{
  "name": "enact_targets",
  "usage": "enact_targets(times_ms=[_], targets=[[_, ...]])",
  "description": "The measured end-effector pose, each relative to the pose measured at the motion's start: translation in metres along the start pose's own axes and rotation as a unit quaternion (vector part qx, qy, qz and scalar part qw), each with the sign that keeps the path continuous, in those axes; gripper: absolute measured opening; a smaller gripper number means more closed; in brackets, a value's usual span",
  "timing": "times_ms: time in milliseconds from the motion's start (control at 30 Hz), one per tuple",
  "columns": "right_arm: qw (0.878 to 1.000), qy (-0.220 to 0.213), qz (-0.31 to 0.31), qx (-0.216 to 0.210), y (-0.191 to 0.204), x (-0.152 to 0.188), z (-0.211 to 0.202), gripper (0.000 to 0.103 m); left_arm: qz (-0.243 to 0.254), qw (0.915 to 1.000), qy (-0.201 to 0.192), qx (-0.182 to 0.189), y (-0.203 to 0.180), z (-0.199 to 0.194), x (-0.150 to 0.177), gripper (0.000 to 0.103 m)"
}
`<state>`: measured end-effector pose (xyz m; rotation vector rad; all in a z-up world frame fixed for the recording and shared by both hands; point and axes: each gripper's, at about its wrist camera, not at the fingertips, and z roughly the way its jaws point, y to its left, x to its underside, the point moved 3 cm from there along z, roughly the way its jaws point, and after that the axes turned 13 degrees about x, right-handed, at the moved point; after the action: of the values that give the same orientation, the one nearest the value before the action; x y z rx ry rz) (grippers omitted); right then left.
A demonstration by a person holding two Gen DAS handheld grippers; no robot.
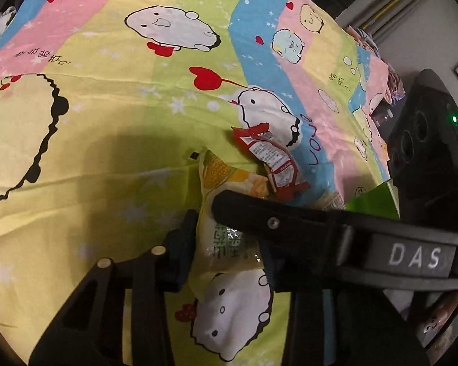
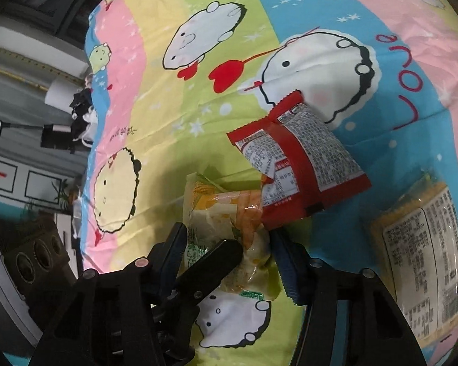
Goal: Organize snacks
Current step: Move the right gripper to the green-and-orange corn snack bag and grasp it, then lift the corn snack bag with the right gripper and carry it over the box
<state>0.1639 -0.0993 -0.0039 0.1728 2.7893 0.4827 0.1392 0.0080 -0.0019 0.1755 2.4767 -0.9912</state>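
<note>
Bedsheet [image 1: 107,167]: both grippers' fingers [image 1: 186,244] angled down, on yellow snack pkt [image 1: 226,241].

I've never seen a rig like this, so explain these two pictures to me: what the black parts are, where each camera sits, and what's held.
A person holds a two-finger gripper in each hand, each with a fisheye camera looking along its fingers. One picture is from the left gripper, one from the right gripper. On the pastel cartoon-print cloth lie a red foil snack packet and a yellow labelled packet. The left gripper pinches a pale yellow-green plastic snack packet; the right straddles it, grip unclear.
</note>
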Motion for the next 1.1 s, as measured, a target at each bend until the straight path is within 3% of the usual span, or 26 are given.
enact_targets(times_ms=[167, 267, 400, 1100], targets=[[1.0, 0.003, -0.023, -0.005, 0.002, 0.004, -0.001, 0.052, 0.029, 0.9994, 0.001, -0.016, -0.012, -0.002, 0.007, 0.03], [0.999, 0.01, -0.026, -0.019, 0.003, 0.011, -0.005, 0.048, 0.016, 0.9998, 0.001, -0.007, -0.015, -0.008, 0.014, 0.03], [0.999, -0.001, -0.038, -0.026, 0.009, 0.029, -0.019, 0.048, 0.027, 0.9994, -0.003, -0.022, -0.033, -0.022, 0.027, 0.029], [0.99, -0.096, -0.081, -0.063, 0.016, 0.113, -0.154, 0.048, 0.096, 0.991, -0.086, -0.036, -0.147, -0.107, 0.088, 0.028]])
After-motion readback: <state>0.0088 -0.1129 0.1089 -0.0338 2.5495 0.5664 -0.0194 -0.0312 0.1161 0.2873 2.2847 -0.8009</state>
